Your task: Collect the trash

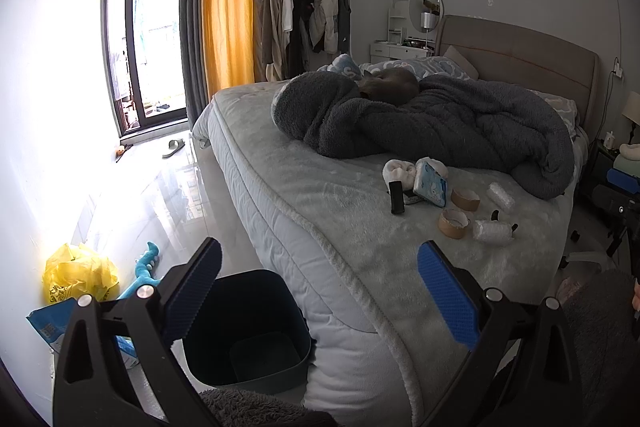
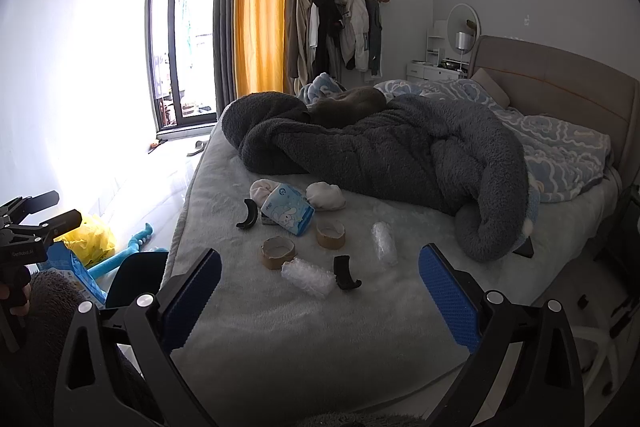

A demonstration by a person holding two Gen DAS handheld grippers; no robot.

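Trash lies on the bed (image 2: 280, 327): two empty cardboard tape rolls (image 2: 278, 251) (image 2: 330, 233), two bubble-wrap rolls (image 2: 307, 277) (image 2: 384, 242), two black curved pieces (image 2: 345, 273) (image 2: 248, 214), a blue tissue pack (image 2: 289, 214) and white socks (image 2: 325, 195). The same items show in the left wrist view, with a tape roll (image 1: 453, 223) and bubble wrap (image 1: 493, 231). A dark bin (image 1: 244, 327) stands on the floor beside the bed, empty. My left gripper (image 1: 320, 291) is open above the bin and bed edge. My right gripper (image 2: 320, 297) is open and empty, short of the trash.
A grey blanket (image 2: 380, 151) with a cat (image 2: 348, 105) on it covers the bed's far half. A yellow bag (image 1: 80, 273), a blue toy (image 1: 146, 267) and a blue packet (image 1: 50, 323) lie on the floor by the wall. A nightstand (image 1: 608, 167) stands right.
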